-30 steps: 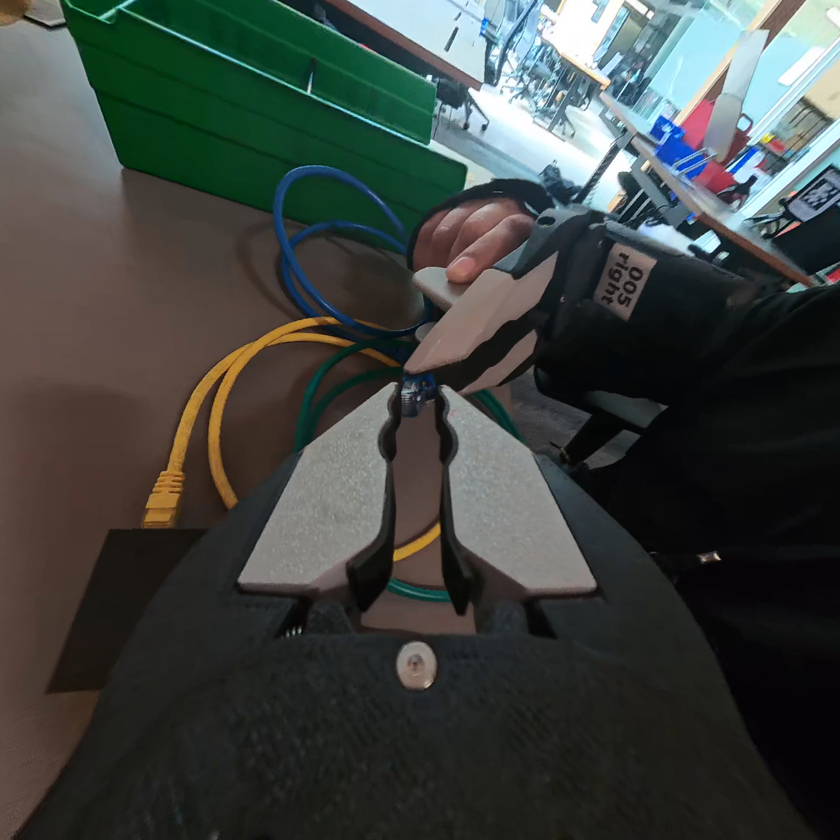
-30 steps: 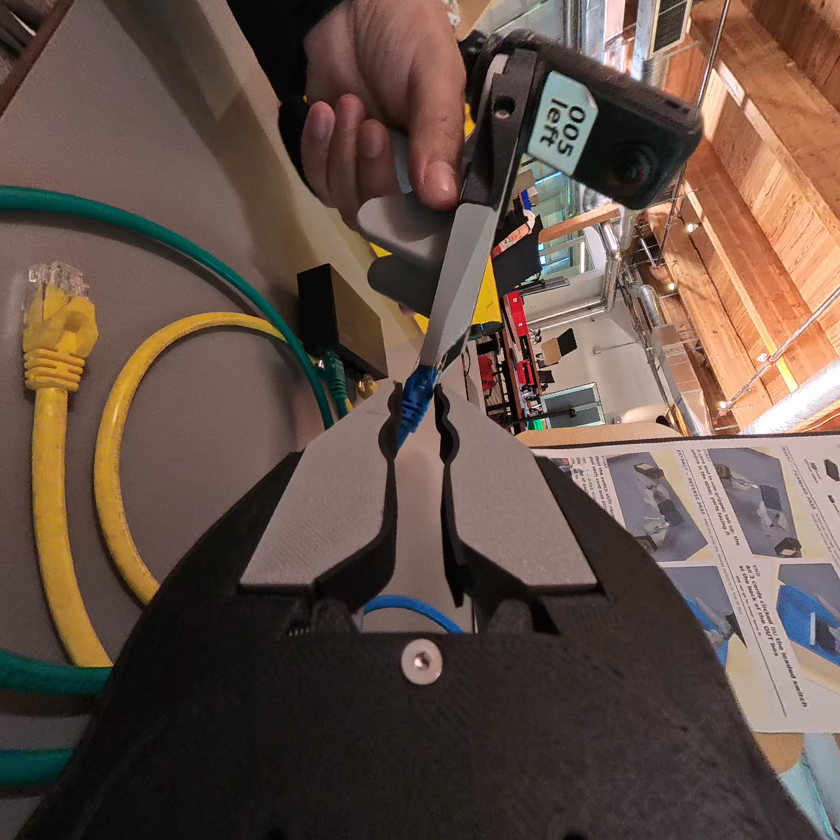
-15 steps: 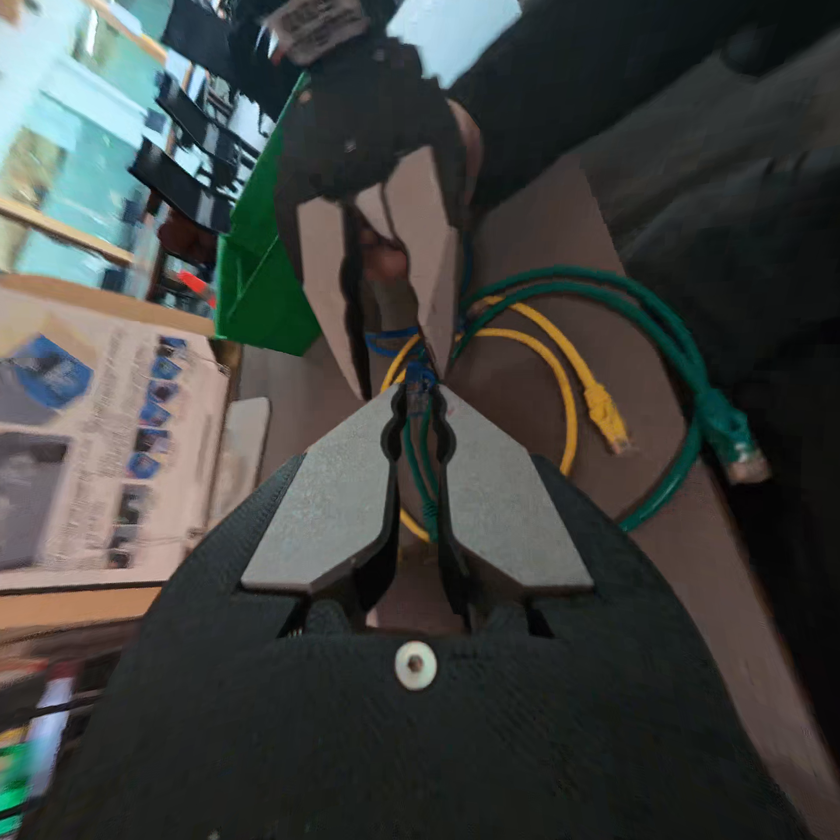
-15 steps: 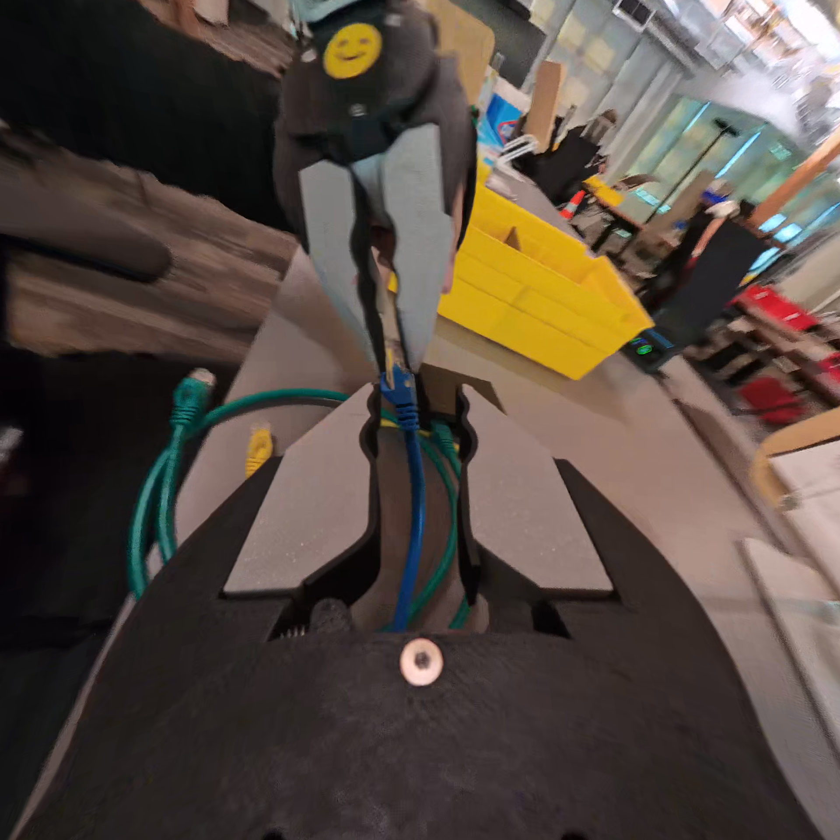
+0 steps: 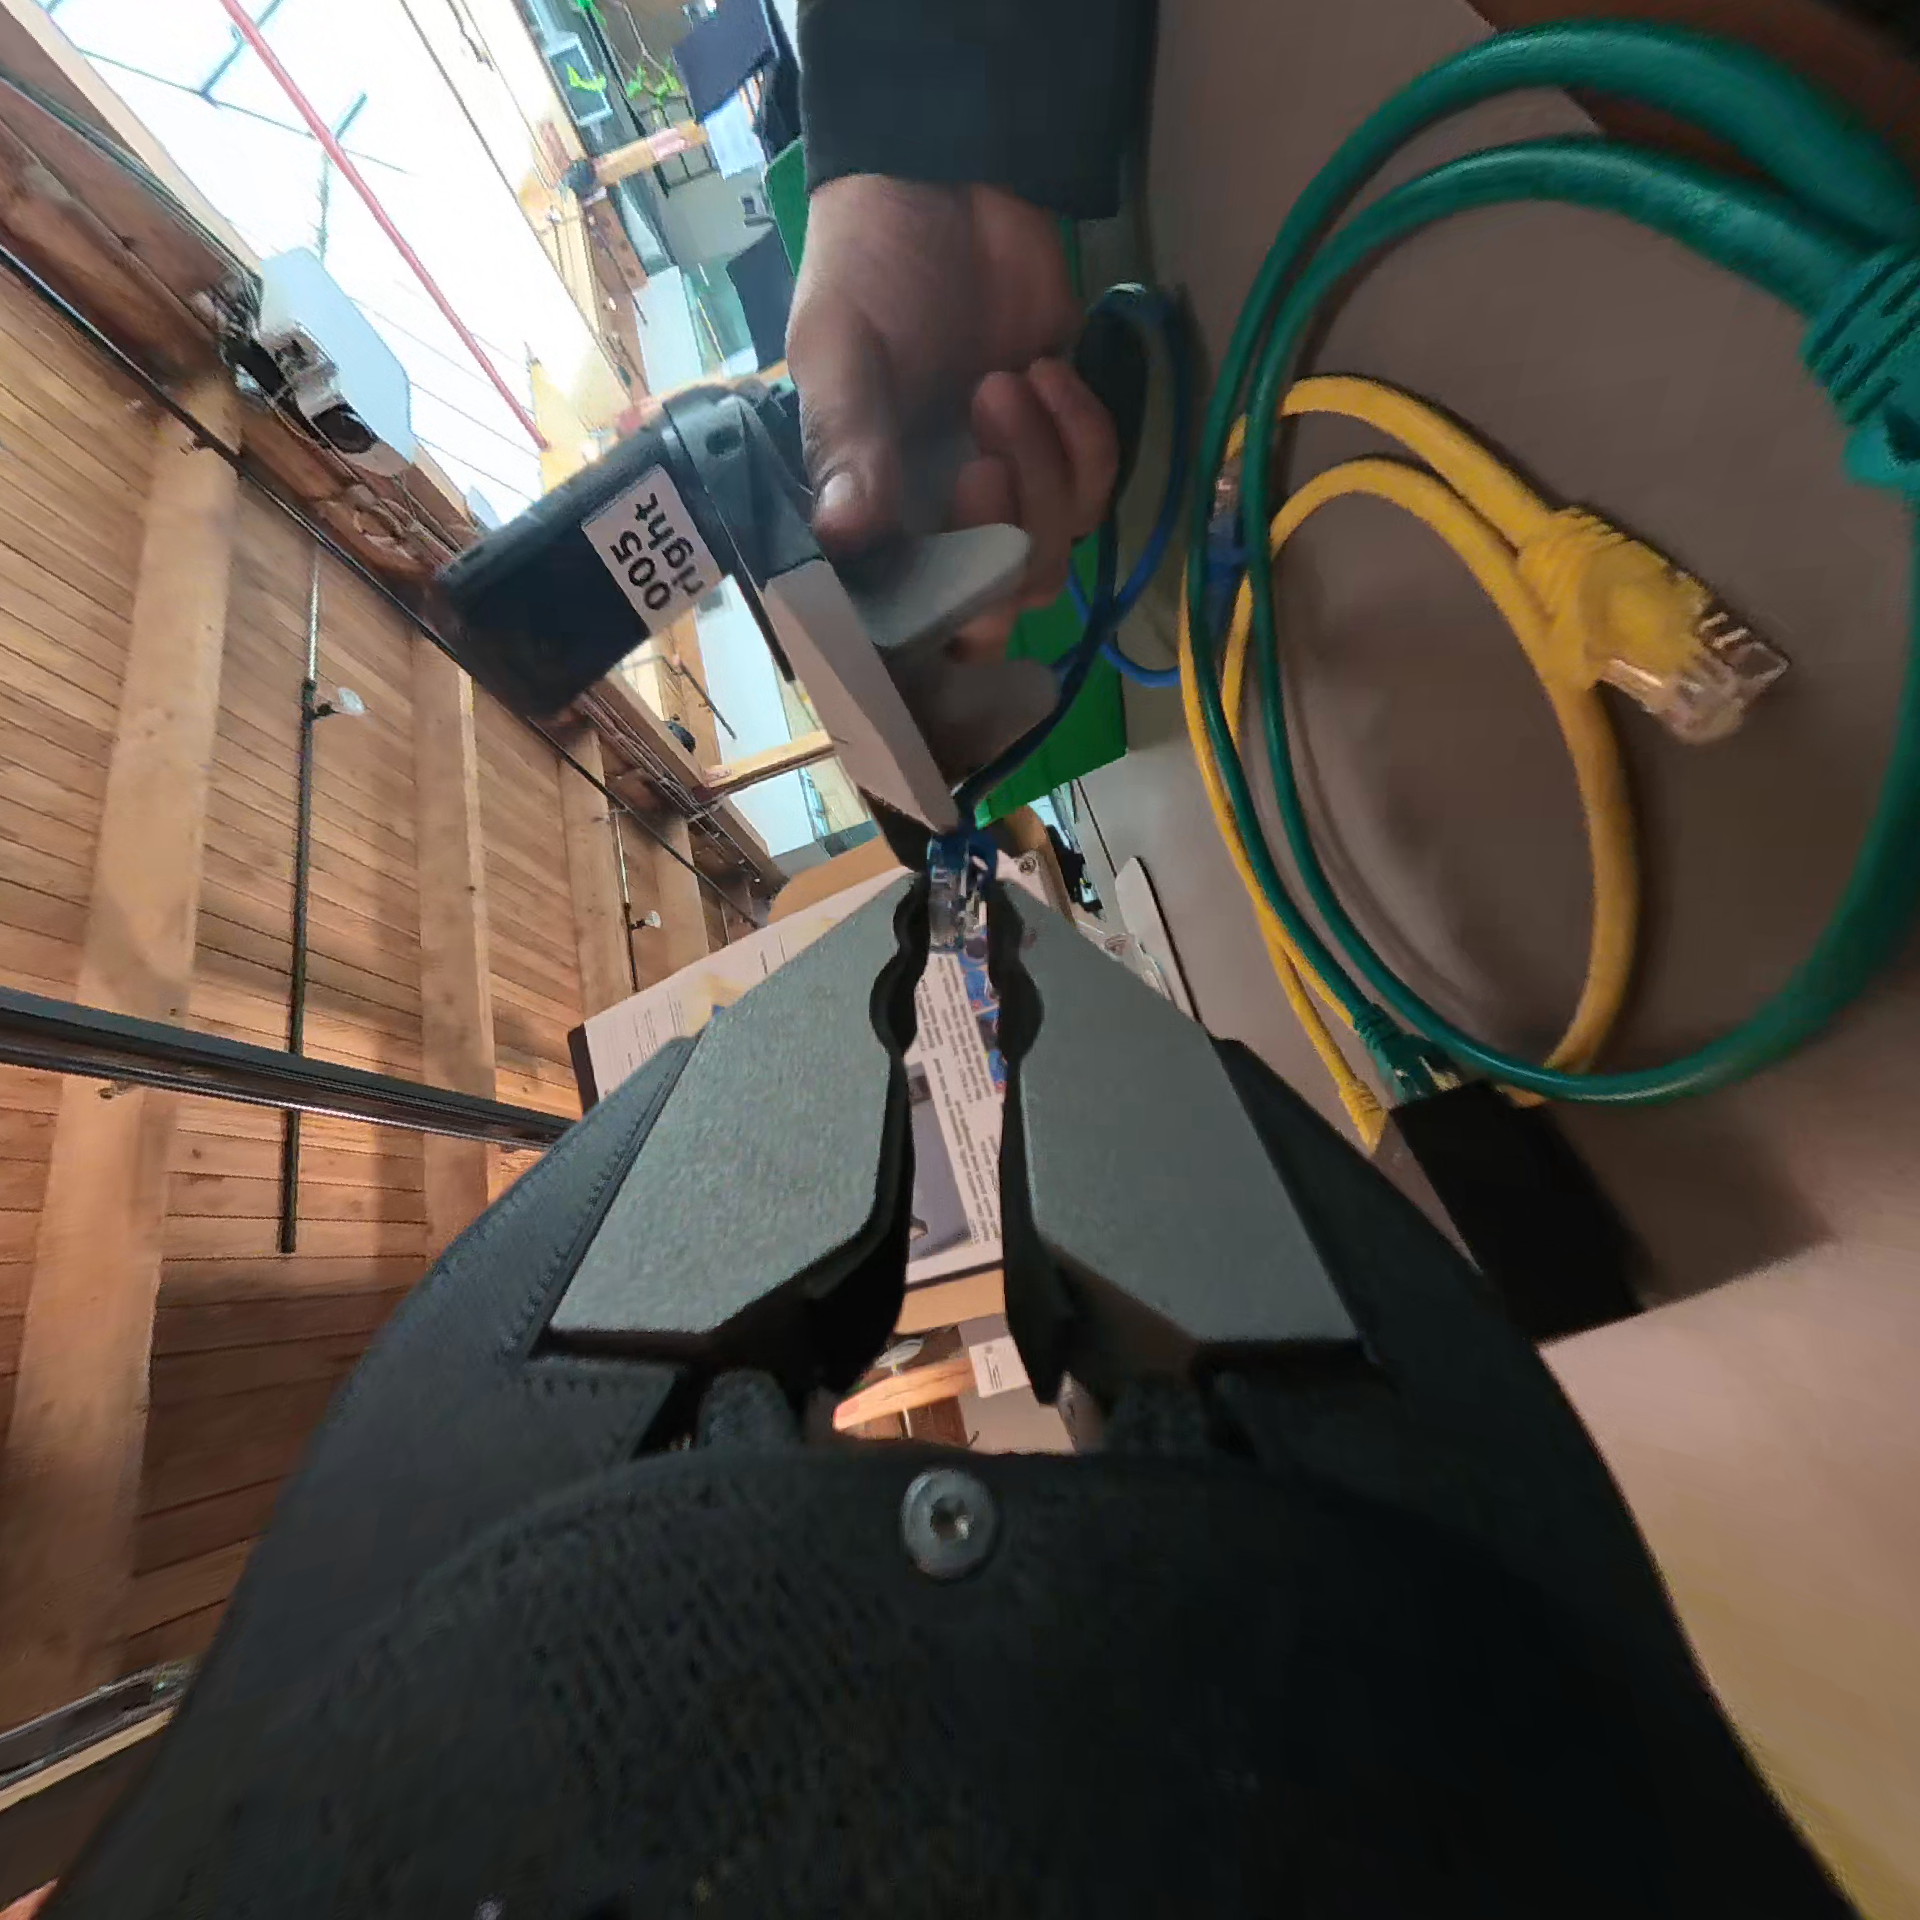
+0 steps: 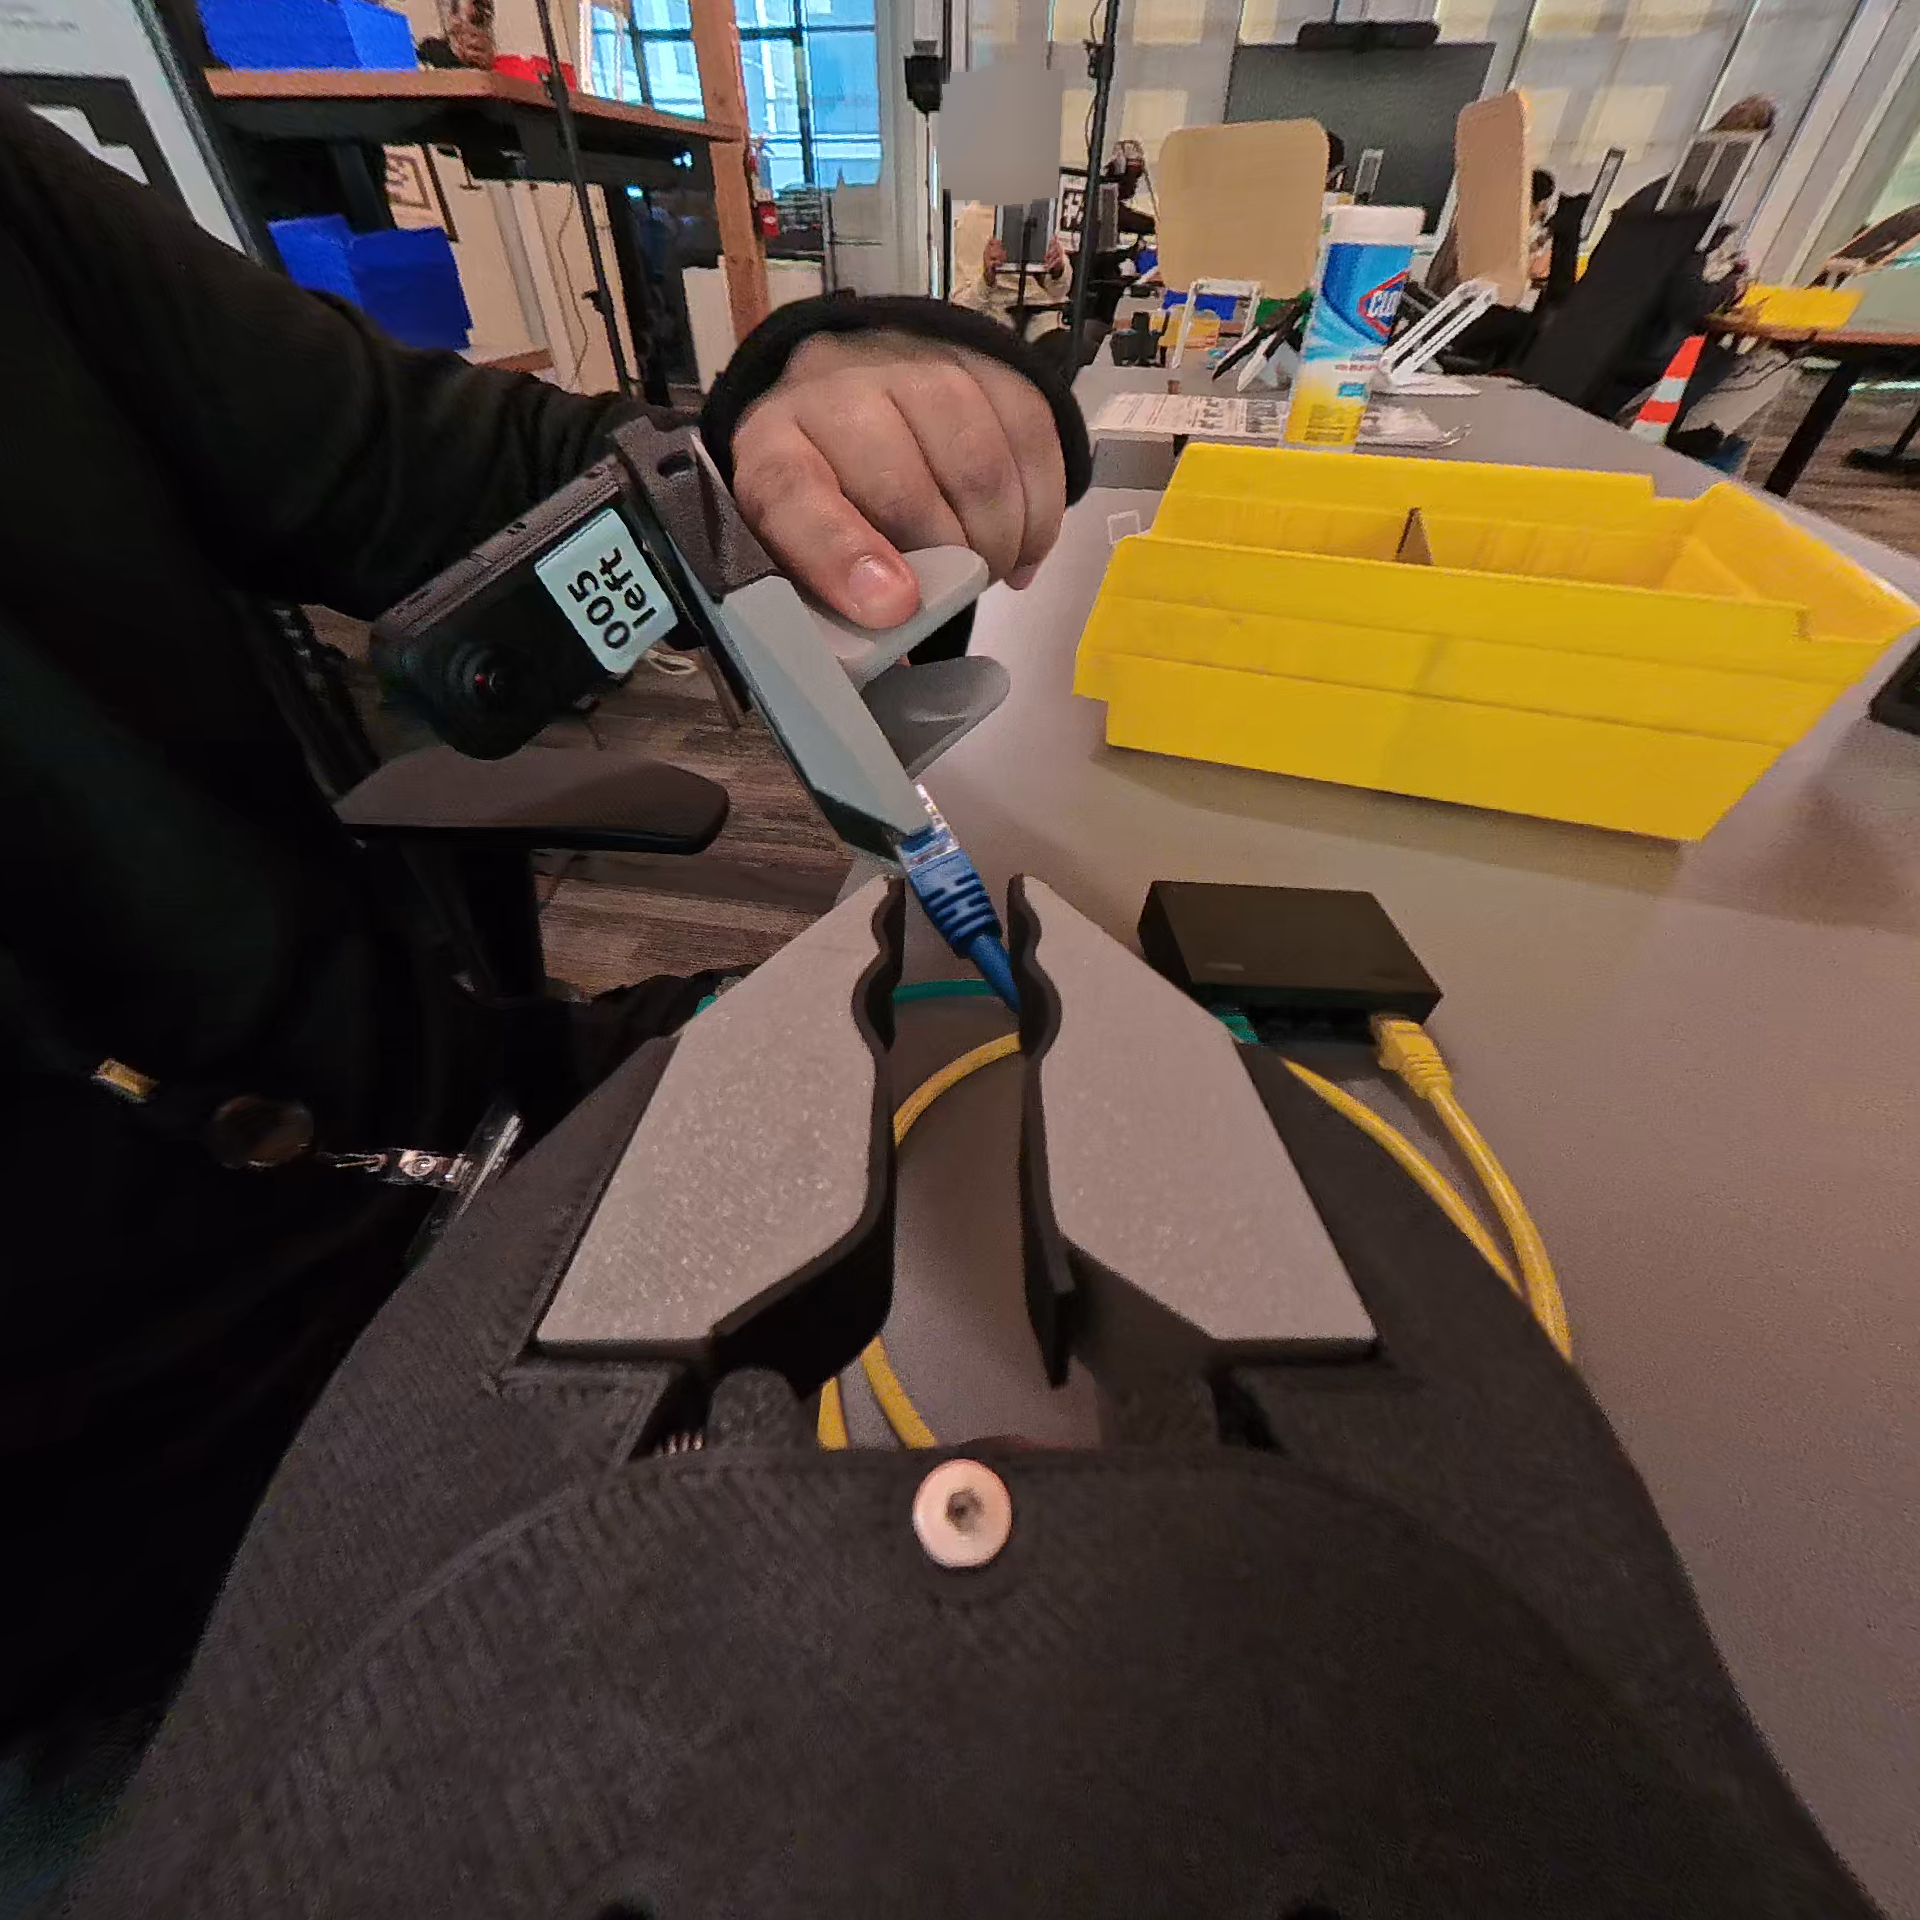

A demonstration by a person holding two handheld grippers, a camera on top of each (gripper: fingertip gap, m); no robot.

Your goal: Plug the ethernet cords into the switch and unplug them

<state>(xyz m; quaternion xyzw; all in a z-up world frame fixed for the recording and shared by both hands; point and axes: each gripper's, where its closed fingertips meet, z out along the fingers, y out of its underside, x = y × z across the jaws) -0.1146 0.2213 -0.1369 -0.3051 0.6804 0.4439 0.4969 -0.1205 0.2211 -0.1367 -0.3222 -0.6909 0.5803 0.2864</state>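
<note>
Meanwhile, the left gripper [image 5: 954, 902] had its fingers clamped on the clear plug of the blue cord [image 6: 954, 896], holding it in the air just in front of the black switch [image 6: 1288, 954]. The right gripper [image 6: 954, 914] met it tip to tip — its fingers stood apart, with the blue boot and cable passing loosely between them and touching only the inner edge of the right finger [image 6: 1039, 997].

The switch sat on the grey table [image 6: 1662, 1091], with a yellow cord [image 6: 1405, 1051] plugged into its near face and looping back under the right gripper. Beside that plug, a green cord [image 5: 1392, 1055] also ran into the switch — its loose end [image 5: 1870, 384] and the yellow cord's loose end [image 5: 1642, 634] lay on the table well apart from the switch.

Beyond the switch stood a yellow bin [image 6: 1475, 665]. A person's hand [image 6: 904, 478] gripped the left gripper's handle above the switch's near-left corner.
</note>
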